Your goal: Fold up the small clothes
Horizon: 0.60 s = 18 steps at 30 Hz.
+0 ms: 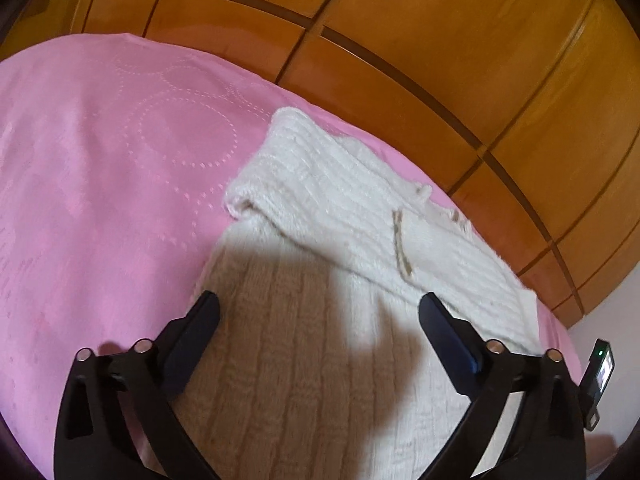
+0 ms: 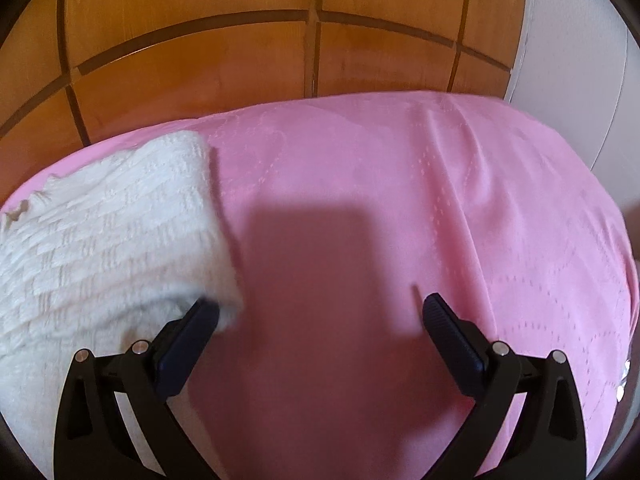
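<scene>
White knitted garment [image 1: 328, 216], centre to lower right of the left view, lies partly folded on the pink bedspread [image 1: 100, 200]. Left gripper [image 1: 320, 312] and right gripper [image 2: 320, 312] both released, holding nothing. Likely soft, light, stretchy; best pinched at a doubled edge or corner.

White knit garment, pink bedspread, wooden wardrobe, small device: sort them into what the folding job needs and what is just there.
Belongs to the job:
- white knit garment, partly folded over itself
- left tool, open above the garment
- right tool, open beside the garment's edge
- pink bedspread, the folding surface

Just there:
- wooden wardrobe
- small device with a green light
</scene>
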Each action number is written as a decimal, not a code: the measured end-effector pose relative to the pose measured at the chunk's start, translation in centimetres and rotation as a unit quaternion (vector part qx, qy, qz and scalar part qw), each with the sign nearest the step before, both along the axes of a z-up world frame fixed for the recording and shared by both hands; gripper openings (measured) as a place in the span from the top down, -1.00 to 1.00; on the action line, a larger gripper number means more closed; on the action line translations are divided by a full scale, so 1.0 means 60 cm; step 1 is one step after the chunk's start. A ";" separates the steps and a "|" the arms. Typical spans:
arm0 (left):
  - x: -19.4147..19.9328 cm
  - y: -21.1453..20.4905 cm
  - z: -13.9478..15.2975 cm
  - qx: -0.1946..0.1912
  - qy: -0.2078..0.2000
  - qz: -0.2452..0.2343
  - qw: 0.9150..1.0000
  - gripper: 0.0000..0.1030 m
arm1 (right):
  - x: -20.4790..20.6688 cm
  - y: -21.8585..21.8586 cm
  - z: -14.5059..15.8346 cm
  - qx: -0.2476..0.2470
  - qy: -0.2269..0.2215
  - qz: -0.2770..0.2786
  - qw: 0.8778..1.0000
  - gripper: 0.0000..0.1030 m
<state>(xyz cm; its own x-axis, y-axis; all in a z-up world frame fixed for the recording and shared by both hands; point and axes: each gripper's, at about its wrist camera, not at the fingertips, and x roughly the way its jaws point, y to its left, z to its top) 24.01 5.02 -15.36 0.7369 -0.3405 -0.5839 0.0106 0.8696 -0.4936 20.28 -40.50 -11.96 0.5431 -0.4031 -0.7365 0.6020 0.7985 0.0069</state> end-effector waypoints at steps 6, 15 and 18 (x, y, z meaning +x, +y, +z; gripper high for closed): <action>-0.037 0.004 -0.001 0.002 -0.006 -0.006 1.000 -0.93 | -0.045 -0.007 -0.005 0.046 -0.017 0.008 0.999 -0.97; -0.105 -0.006 -0.001 0.051 -0.028 -0.044 0.997 -0.93 | -0.130 -0.026 -0.005 0.137 -0.106 0.049 0.984 -0.97; -0.116 -0.008 0.002 0.083 -0.027 -0.070 0.994 -0.93 | -0.174 -0.046 -0.012 0.193 -0.163 0.074 0.965 -0.97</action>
